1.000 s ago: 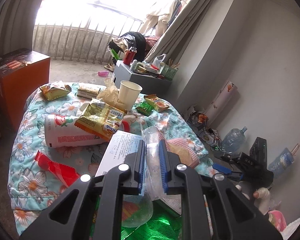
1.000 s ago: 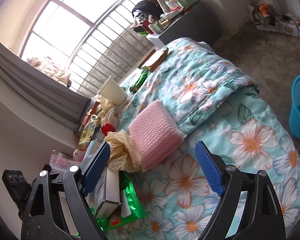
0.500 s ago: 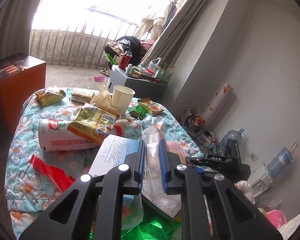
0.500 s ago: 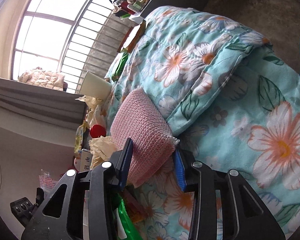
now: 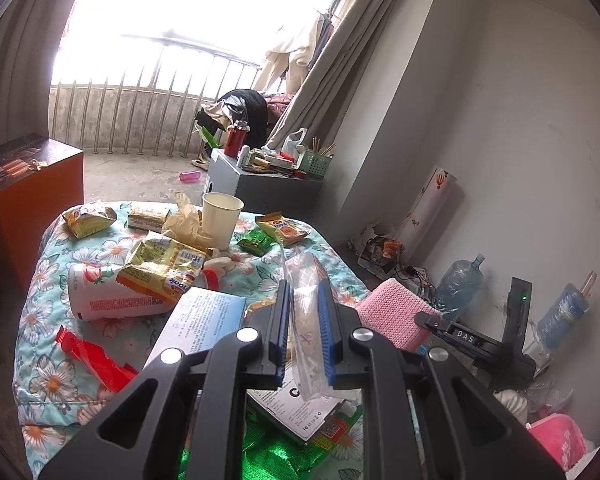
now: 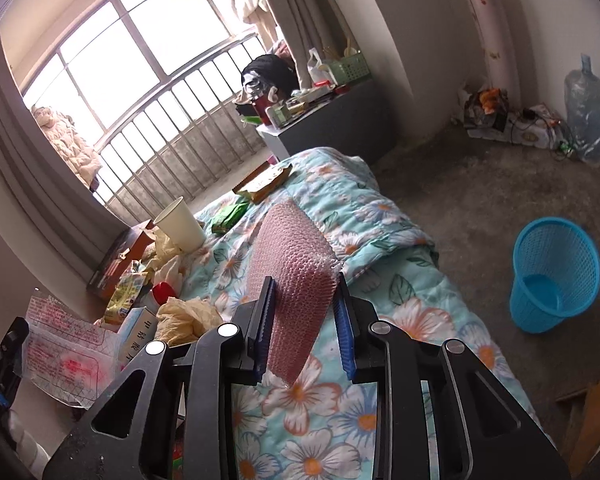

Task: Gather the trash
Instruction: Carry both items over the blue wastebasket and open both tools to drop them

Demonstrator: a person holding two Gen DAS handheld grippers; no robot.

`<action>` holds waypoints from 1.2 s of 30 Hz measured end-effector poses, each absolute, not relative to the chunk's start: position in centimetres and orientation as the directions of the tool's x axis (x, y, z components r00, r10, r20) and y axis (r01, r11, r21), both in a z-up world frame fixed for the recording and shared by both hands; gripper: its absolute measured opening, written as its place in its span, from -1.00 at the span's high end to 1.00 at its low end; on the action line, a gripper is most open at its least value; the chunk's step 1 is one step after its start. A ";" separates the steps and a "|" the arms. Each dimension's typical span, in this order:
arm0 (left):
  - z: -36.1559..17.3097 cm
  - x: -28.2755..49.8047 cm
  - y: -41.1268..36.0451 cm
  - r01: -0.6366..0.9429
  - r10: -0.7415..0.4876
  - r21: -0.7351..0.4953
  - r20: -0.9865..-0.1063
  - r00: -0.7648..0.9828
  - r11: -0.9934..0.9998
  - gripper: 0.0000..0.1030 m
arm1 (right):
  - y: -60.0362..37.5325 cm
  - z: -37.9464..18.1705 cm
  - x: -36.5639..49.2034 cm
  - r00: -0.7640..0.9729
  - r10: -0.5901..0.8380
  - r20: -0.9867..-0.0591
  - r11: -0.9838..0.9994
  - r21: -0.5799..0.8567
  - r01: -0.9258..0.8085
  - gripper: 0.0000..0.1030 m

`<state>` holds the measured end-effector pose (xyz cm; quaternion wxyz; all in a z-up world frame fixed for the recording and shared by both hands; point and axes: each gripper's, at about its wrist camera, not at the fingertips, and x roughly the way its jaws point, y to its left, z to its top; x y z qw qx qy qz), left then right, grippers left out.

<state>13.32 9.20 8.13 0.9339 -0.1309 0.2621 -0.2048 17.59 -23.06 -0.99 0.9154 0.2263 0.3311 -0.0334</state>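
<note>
Left edge of the bed [image 5: 40,280]: red wrapper [image 5: 88,356] flat on the quilt, white bottle [image 5: 100,296] on its side with a yellow snack bag [image 5: 160,264] draped over it. All loose litter, not yet collected.

Far edge: paper cup [image 5: 220,216] upright, crumpled beige bag beside it, green packet [image 5: 256,242] and orange packet [image 5: 284,232] just to its right.

Left tool [image 5: 304,336]: narrow, pinching a clear plastic bag [image 5: 306,320] by its flat middle, so the film hangs free above the booklet [image 5: 204,320] instead of dragging other litter.

Right tool [image 6: 304,320]: jaws have just been closing, now clamped on the pink bubble-wrap pad [image 6: 296,272]. It is held by its near end; the rest sticks up off the quilt, clear of the bed.

Blue basket [image 6: 552,276] stands on the floor off the bed's right edge, well apart, mouth up. Likely the drop point; both held items look ready to go there.
</note>
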 end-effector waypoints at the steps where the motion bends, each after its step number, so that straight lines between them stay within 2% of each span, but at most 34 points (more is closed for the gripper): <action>1: 8.4 13.1 8.7 0.321 -0.452 -0.342 -0.434 0.779 0.883 0.74 | -23.3 -0.8 17.0 0.786 0.079 -0.612 0.893 0.394 0.217 0.50; 8: 10.2 12.6 4.2 0.402 -0.495 -0.294 -0.429 0.755 0.867 0.74 | -26.4 0.8 13.1 0.831 0.020 -0.556 0.862 0.430 0.267 0.50; 18: 11.5 12.5 -6.6 0.524 -0.546 -0.179 -0.428 0.721 0.833 0.74 | -32.0 0.8 8.8 0.857 -0.085 -0.508 0.799 0.479 0.363 0.50; 28: 9.0 14.1 -19.9 0.654 -0.602 -0.097 -0.507 0.617 0.751 0.74 | -39.0 -1.5 4.5 0.830 -0.214 -0.515 0.688 0.524 0.502 0.50; 36: 4.0 17.1 -32.4 0.740 -0.606 -0.090 -0.643 0.468 0.667 0.74 | -45.3 -5.6 1.2 0.752 -0.332 -0.569 0.531 0.546 0.647 0.50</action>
